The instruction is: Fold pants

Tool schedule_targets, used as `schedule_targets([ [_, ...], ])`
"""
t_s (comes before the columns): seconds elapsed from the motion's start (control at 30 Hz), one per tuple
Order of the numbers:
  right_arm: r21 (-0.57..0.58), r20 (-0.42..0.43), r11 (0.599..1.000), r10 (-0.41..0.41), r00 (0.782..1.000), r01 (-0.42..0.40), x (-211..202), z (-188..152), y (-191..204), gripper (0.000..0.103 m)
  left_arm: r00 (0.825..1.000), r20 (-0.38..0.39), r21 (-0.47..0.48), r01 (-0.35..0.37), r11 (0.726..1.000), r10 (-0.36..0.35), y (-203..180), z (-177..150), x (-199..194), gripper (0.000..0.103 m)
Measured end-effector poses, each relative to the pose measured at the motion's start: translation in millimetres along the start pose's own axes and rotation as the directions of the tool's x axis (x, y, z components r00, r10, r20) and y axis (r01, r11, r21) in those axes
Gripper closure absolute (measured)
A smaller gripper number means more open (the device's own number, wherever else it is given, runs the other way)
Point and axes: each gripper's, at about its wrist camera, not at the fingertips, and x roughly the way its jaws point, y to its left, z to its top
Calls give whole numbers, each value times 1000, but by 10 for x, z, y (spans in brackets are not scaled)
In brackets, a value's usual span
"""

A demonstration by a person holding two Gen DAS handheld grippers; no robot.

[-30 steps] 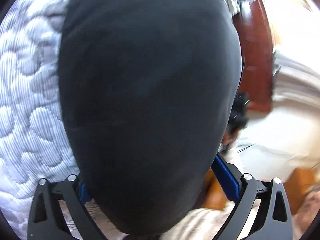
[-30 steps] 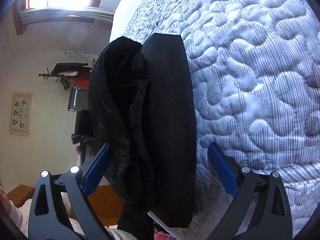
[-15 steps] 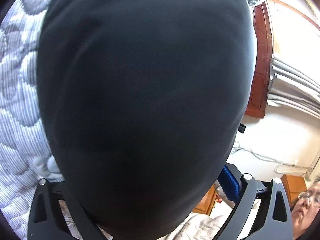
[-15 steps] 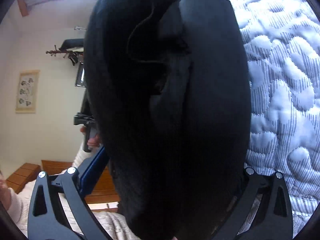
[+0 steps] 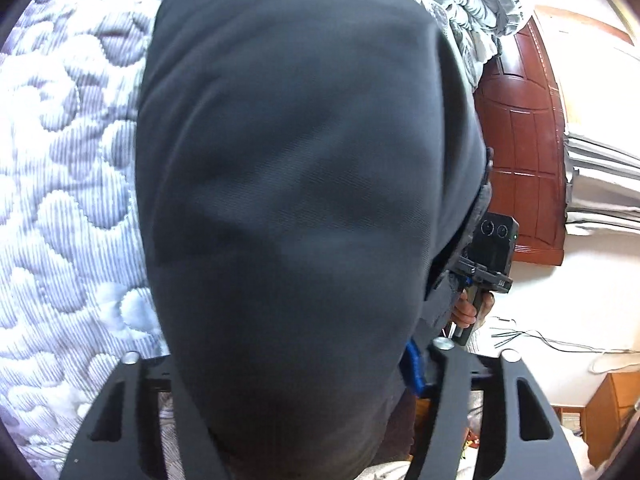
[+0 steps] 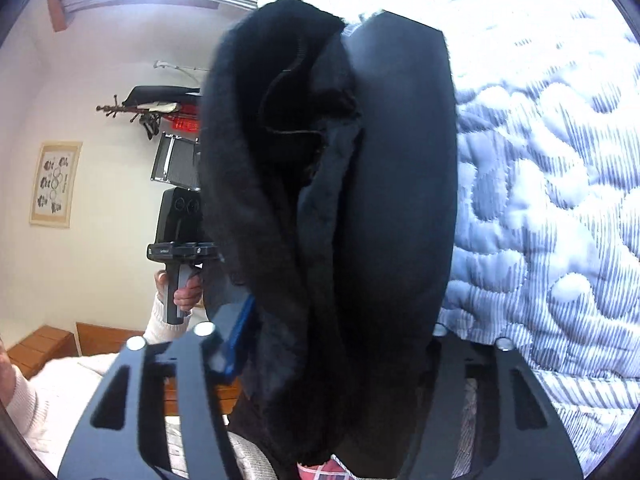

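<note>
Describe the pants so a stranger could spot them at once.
Start at the quilted white-and-grey striped bedspread filling one side of both views. The pants are the big dark mass bunched in front of it, between the fingers of the left gripper and the right gripper, both closing. A fuzzy black lining sets them apart.

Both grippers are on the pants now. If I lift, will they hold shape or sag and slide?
Likely floppy: the pants bunch in soft rolls between the closing right gripper.
Probably bulky for fabric: the inside looks fleecy, the layers thick.
Some slip risk: the outer face looks smooth in the closing left gripper, above the quilt.
</note>
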Motion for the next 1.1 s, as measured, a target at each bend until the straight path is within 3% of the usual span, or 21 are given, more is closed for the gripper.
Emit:
schedule_targets([
  [0.13,-40,17,999,-11,1000,12,-50,-13,46,62,1000,9,6,22,1000,-22,29,48,160,55],
  [0.37,-77,40,997,-14,999,17,-78,14,160,67,997,31,38,75,996,-76,160,104,166,66],
  [0.53,-101,54,994,-24,998,29,49,25,318,68,991,46,45,127,991,-129,299,88,132,67],
  [0.7,-135,72,990,-34,997,44,112,62,445,68,981,69,77,177,981,-183,163,103,111,67],
  [0.87,-186,93,981,-32,995,49,92,184,663,68,974,101,116,192,974,-204,56,153,-50,67],
  [1.1,-252,104,966,-34,994,60,103,626,980,68,963,176,171,174,970,-204,-177,391,-380,68],
])
